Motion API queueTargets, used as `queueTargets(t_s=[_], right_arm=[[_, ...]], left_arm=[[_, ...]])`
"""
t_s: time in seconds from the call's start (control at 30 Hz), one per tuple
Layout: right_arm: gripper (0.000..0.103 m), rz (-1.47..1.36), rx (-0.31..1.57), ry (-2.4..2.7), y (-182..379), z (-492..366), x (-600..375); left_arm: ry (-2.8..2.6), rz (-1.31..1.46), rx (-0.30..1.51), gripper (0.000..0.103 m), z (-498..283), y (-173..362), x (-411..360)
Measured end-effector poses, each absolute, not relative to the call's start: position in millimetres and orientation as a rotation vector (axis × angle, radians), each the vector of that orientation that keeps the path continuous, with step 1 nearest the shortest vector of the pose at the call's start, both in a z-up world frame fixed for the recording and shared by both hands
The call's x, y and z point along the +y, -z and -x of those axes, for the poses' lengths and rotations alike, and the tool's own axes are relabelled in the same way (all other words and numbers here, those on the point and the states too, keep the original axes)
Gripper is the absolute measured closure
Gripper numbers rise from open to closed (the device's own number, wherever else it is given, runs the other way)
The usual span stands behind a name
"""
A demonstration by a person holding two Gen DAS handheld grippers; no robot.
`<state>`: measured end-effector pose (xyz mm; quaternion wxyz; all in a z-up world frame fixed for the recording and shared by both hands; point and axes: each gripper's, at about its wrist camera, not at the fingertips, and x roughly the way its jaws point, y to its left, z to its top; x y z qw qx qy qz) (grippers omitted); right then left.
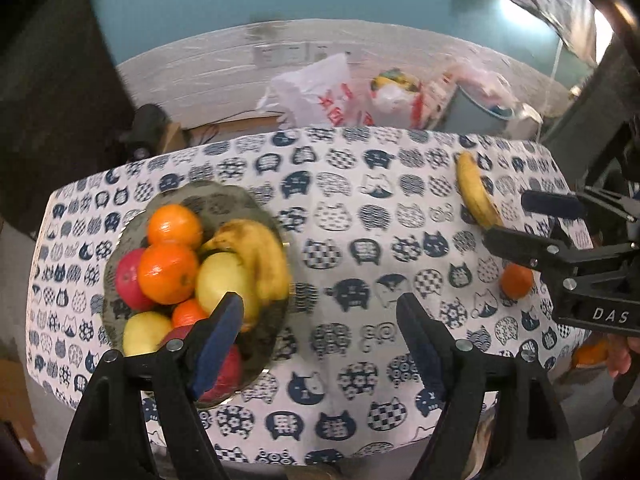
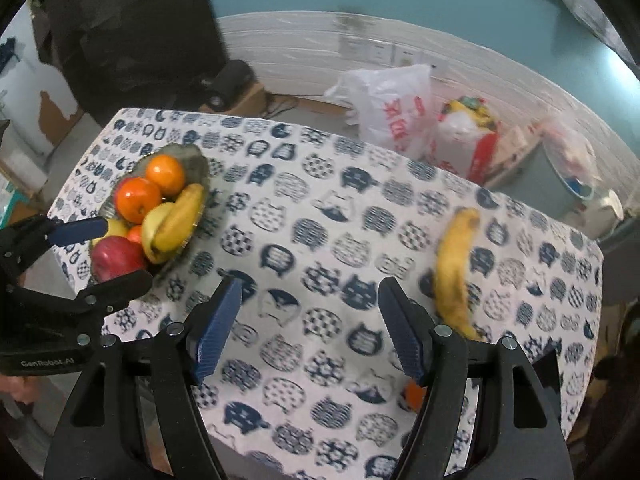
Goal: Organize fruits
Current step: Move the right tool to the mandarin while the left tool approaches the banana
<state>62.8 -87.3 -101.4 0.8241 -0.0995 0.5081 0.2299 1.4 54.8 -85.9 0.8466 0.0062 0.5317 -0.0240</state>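
Note:
A glass bowl (image 1: 120, 240) at the table's left holds oranges (image 1: 168, 268), apples, and a banana (image 1: 260, 256); it also shows in the right wrist view (image 2: 192, 156). A loose banana (image 1: 474, 192) (image 2: 452, 272) lies on the table's right. A loose orange (image 1: 516, 280) (image 2: 414, 394) lies near the front right, partly hidden behind the right finger. My left gripper (image 1: 320, 324) is open and empty, above the cloth beside the bowl. My right gripper (image 2: 310, 316) is open and empty, left of the loose banana; it also shows in the left wrist view (image 1: 508, 220).
The table (image 2: 320, 200) has a cat-print cloth. Beyond its far edge, plastic bags (image 2: 392, 112) and a bin (image 1: 480, 108) stand on the floor by a white wall. A dark cabinet (image 2: 132, 20) stands at the back left.

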Motion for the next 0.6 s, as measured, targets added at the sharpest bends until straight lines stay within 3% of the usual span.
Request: queueTargets(t_s=[0.6], right_arm=[[0.032, 0.164, 1.193, -0.348, 139, -59, -185]], left_arm=[[0.177, -0.158, 1.209, 0.023, -14, 119, -33]])
